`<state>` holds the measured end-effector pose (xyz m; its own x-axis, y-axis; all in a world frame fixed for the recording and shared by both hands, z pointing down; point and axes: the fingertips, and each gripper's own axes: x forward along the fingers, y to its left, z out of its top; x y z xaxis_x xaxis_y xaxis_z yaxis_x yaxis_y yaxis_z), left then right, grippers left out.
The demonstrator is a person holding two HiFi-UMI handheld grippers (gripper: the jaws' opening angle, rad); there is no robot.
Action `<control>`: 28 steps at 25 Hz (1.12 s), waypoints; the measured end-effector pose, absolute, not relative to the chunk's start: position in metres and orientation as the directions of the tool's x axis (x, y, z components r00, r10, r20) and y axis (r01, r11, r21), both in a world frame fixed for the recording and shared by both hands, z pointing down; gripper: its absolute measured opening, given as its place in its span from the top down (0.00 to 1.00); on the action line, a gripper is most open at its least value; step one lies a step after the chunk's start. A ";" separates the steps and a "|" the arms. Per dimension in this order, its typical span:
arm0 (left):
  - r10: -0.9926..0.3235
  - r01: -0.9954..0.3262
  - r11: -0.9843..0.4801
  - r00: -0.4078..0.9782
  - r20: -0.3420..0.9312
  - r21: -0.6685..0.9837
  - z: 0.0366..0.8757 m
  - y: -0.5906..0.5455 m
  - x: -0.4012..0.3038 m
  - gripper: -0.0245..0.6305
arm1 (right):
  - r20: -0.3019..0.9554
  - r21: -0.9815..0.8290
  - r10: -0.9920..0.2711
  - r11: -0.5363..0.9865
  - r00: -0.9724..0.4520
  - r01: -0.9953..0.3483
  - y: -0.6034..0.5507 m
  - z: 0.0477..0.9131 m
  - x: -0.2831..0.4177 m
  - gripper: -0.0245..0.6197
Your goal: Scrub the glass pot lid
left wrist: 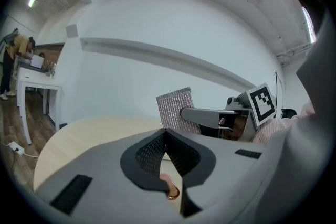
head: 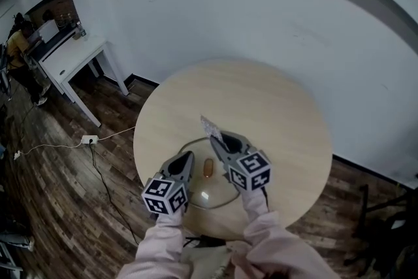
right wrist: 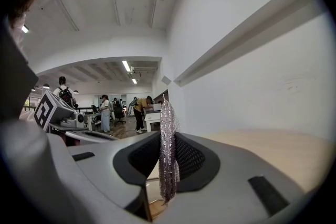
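Between the closed jaws of the right gripper [right wrist: 167, 139], a thin, silvery mesh scrubbing cloth [right wrist: 167, 113] is being pinched upright. Nothing is being gripped by the left gripper [left wrist: 165, 132], whose ribbed jaws are being pressed together. Below both, the round glass pot lid [head: 212, 196], brown knob [head: 208, 168] upward, is being borne flat by the pale wooden table [head: 274, 108].

Head cam looks steeply down on the round surface [head: 287, 114] from well above. Each gripper cam sits right behind its own fingers [left wrist: 143, 152], looking low along them. Left cam catches the right gripper [left wrist: 181, 111] beyond its fingers; the scrubber [head: 209, 124] shows in all three.
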<state>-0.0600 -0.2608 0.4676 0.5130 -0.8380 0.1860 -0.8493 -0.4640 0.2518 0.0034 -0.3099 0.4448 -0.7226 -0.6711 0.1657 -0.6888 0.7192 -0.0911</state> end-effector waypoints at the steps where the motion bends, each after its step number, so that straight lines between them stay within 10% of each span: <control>1: -0.837 -0.847 -0.461 0.514 0.188 0.263 0.470 -0.262 -0.061 0.97 | 0.178 -0.082 -0.666 0.724 -0.725 -0.685 -0.312 0.448 0.002 0.85; 28: -0.767 -0.812 -0.408 0.553 0.326 0.417 0.530 -0.280 -0.055 0.97 | 0.594 0.133 -0.378 0.917 -0.710 -0.377 -0.342 0.533 -0.029 0.84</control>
